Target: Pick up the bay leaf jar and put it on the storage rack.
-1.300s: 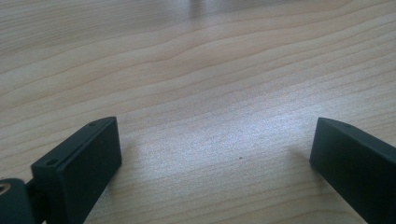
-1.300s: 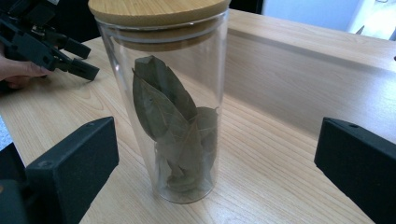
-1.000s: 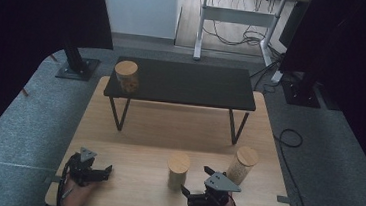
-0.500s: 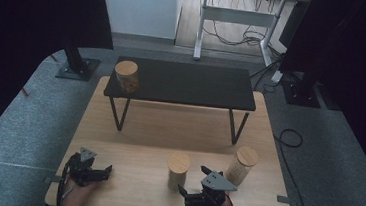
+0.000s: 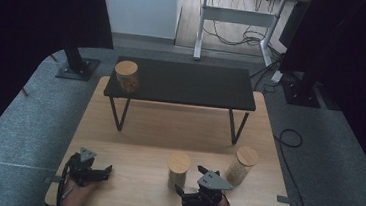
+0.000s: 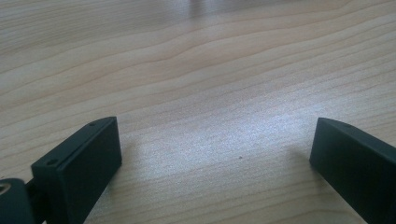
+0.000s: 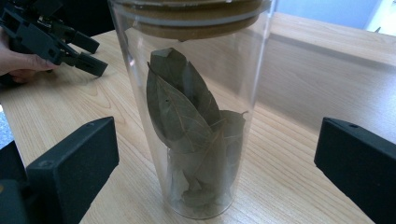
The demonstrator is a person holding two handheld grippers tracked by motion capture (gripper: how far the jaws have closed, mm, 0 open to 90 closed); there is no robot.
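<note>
The jaws of the right gripper (image 5: 186,192) are held wide apart, and between them, untouched, the jar of bay leaves (image 7: 194,112) is seen upright on the wooden table (image 5: 138,129) near its front edge. The jar is closed by a wooden lid (image 5: 179,161). The jaws of the left gripper (image 6: 212,154) are likewise spread over bare wood at the front left. A second lidded jar (image 5: 242,165) is placed just beside the first; a third (image 5: 126,76) is set on the black shelf (image 5: 192,84).
</note>
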